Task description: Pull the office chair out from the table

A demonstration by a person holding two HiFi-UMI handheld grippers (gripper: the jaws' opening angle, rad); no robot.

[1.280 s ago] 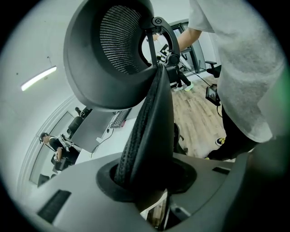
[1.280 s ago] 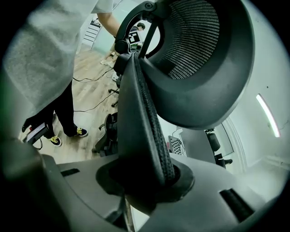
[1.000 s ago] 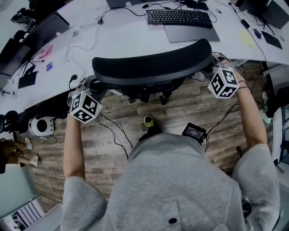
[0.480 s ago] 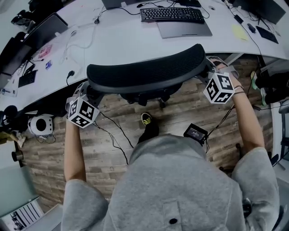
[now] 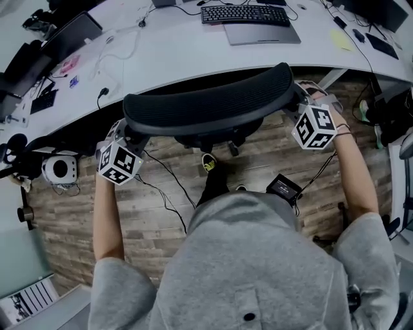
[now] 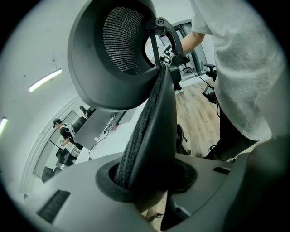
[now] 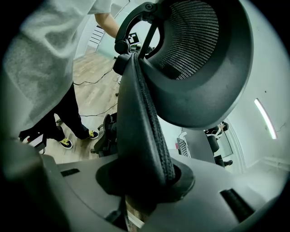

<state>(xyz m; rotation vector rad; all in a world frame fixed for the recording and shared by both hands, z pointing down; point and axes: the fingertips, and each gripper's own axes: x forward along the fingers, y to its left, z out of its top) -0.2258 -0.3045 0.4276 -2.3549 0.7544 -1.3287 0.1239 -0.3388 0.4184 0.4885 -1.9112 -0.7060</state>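
The black mesh-backed office chair (image 5: 206, 103) stands just outside the curved white table (image 5: 181, 55), its backrest facing me. My left gripper (image 5: 129, 134) is shut on the backrest's left edge, my right gripper (image 5: 298, 98) on its right edge. In the left gripper view the padded backrest rim (image 6: 149, 127) runs down between the jaws of the left gripper (image 6: 147, 181) and fills the gap. The right gripper view shows the same: the backrest rim (image 7: 145, 122) is clamped in the right gripper (image 7: 145, 181). The seat and wheels are hidden under the backrest.
A keyboard (image 5: 245, 13) and a flat grey pad (image 5: 261, 33) lie on the table behind the chair. Cables (image 5: 164, 187), a small black box (image 5: 284, 188) and a white round device (image 5: 59, 169) lie on the wooden floor. My shoe (image 5: 208, 162) is under the chair.
The chair and both grippers have come back from the table together. More wooden floor now shows between the table edge and the backrest. Both grips stay the same.
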